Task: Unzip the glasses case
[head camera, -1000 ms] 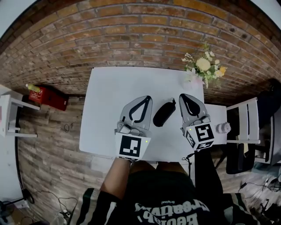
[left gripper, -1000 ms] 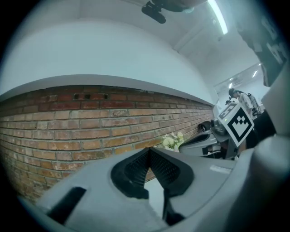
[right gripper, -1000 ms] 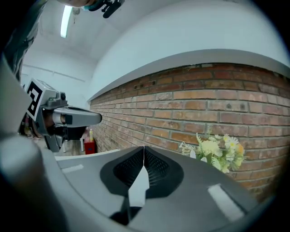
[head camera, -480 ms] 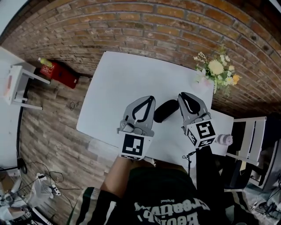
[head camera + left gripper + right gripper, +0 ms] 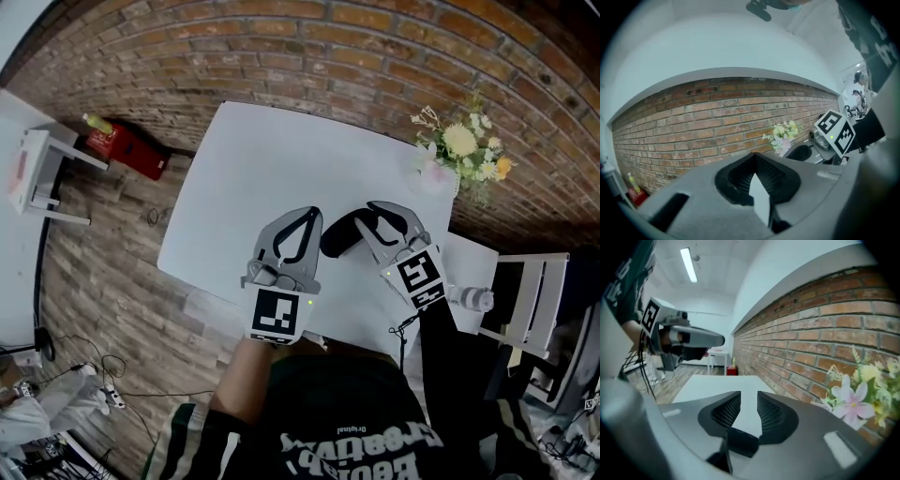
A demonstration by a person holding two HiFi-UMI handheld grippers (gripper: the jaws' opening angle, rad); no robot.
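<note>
Lying on the white table (image 5: pixel 253 169) is the glasses case (image 5: pixel 339 237). It is black and smooth, shaped like a long egg with 2 round ends. It looks shut all the way round. The zip is too small to see from the head view.

The case sits near the front edge of the table, right between the 2 grippers. Its long side runs on a slant. One end points down toward the person, and the other end points up and to the right, toward the flowers (image 5: pixel 459 150) and the brick wall (image 5: pixel 281 56). In the left gripper view the case (image 5: pixel 800 153) is only a dark lump off to the right.

The left gripper (image 5: pixel 314 214) is just beside the near left side of the case. I cannot tell if it touches. Its jaws are pressed together and they hold nothing.

The right gripper (image 5: pixel 368 216) has its tips at the far end of the case. Its jaws have just been opening, and now they stand a little way apart. In the right gripper view, only bare white table shows in the gap between them, so they have hold of nothing. The square marker cube (image 5: pixel 419 277) on this gripper sits over the table's front edge.
</note>
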